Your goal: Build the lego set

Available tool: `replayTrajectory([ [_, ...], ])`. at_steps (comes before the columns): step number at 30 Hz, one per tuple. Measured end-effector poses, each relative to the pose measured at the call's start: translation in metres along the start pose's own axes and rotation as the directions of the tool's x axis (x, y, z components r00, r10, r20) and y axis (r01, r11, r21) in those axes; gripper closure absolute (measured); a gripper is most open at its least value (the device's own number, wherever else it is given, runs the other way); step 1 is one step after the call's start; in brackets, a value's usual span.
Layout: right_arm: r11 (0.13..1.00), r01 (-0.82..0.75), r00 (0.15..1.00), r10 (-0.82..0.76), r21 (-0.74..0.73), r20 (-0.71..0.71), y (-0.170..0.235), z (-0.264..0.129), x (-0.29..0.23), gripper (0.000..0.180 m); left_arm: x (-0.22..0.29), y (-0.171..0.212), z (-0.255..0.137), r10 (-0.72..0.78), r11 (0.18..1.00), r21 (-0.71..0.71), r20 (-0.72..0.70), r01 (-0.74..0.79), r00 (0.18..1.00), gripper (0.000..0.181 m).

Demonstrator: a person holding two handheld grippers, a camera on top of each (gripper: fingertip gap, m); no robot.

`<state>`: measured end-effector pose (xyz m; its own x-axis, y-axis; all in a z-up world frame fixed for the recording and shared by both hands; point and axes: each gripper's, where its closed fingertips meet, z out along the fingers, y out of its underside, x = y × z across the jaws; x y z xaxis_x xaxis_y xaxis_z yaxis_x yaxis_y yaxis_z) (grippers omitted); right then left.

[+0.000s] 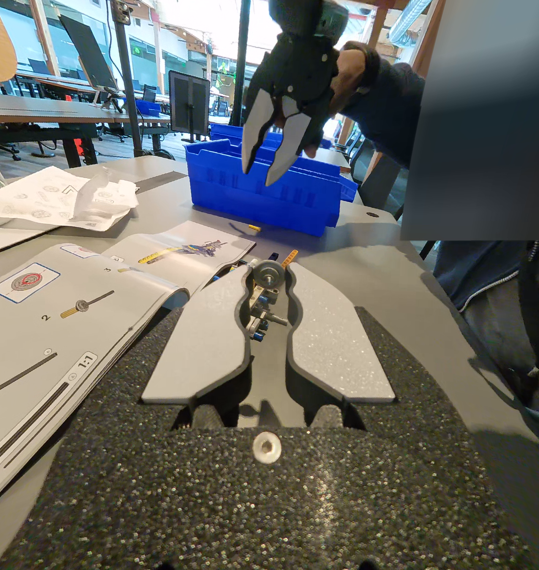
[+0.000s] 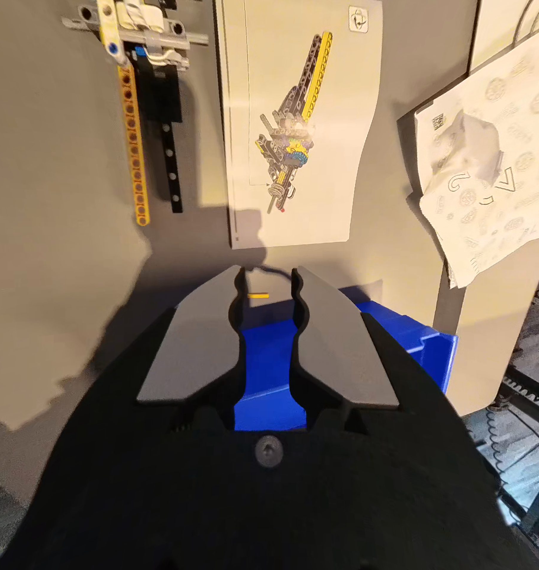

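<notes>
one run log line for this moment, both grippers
left gripper: shut on lego assembly | right gripper: open, empty, above blue bin | yellow pin: loose on table

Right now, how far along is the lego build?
Partly built: a grey, black and yellow lego assembly lies on the grey table. The left gripper is around its grey wheel end. The open right gripper hovers over the blue plastic bin; a small yellow pin remains loose.

Grey table (image 1: 370, 277), blue bin (image 1: 262, 197), open instruction booklet (image 1: 76, 308), crumpled paper bag (image 1: 61, 197), lego assembly (image 2: 144, 77)
</notes>
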<state>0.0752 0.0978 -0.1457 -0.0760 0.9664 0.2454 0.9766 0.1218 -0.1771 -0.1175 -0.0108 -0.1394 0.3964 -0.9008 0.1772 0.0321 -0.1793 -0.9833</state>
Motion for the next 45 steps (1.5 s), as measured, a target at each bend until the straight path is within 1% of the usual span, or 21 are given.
replayTrajectory([
  [4,1.000,-0.009,1.000,0.009,-0.014,0.012,0.003,0.009,0.002,0.150,0.001,0.000,0.001,-0.006,1.000,0.002,-0.005,0.006,1.000,0.162],
  [10,1.000,-0.007,0.999,0.008,-0.020,0.034,0.012,0.015,-0.009,0.149,0.002,0.002,0.004,0.000,1.000,-0.012,-0.009,0.000,1.000,0.161],
  [18,0.995,-0.004,1.000,0.005,-0.098,0.014,0.042,0.024,-0.010,0.148,0.003,0.002,0.005,-0.001,1.000,-0.013,-0.012,0.001,1.000,0.161],
  [23,0.997,0.049,0.999,-0.048,-0.055,0.018,0.044,0.027,-0.016,0.144,0.006,0.001,0.007,-0.004,1.000,-0.014,-0.024,0.003,1.000,0.161],
  [26,0.994,0.096,0.995,-0.096,-0.061,-0.001,0.041,0.028,-0.017,0.141,0.009,0.003,0.010,0.001,1.000,-0.021,-0.032,-0.002,0.999,0.161],
  [31,0.977,0.181,0.983,-0.181,-0.114,0.010,0.040,0.032,-0.021,0.139,0.010,0.004,0.010,0.011,1.000,-0.029,-0.029,-0.011,1.000,0.161],
  [36,0.958,0.215,0.976,-0.213,-0.190,0.031,0.048,0.042,-0.019,0.135,0.009,0.001,0.008,0.010,1.000,-0.021,-0.025,-0.010,1.000,0.161],
  [38,0.946,0.209,0.978,-0.208,-0.247,0.030,0.059,0.047,-0.013,0.133,0.010,0.000,0.008,0.014,1.000,-0.022,-0.027,-0.014,1.000,0.161],
  [41,0.950,0.167,0.985,-0.147,-0.266,0.092,0.071,0.056,-0.016,0.130,0.012,-0.001,0.008,0.022,1.000,-0.022,-0.031,-0.022,0.999,0.161],
  [42,0.948,0.174,0.983,-0.151,-0.268,0.103,0.074,0.057,-0.016,0.131,0.013,-0.002,0.008,0.023,1.000,-0.020,-0.032,-0.023,0.999,0.161],
  [45,0.945,0.143,0.989,-0.122,-0.294,0.089,0.080,0.056,-0.007,0.129,0.014,-0.004,0.008,0.026,1.000,-0.016,-0.035,-0.026,0.999,0.161],
])
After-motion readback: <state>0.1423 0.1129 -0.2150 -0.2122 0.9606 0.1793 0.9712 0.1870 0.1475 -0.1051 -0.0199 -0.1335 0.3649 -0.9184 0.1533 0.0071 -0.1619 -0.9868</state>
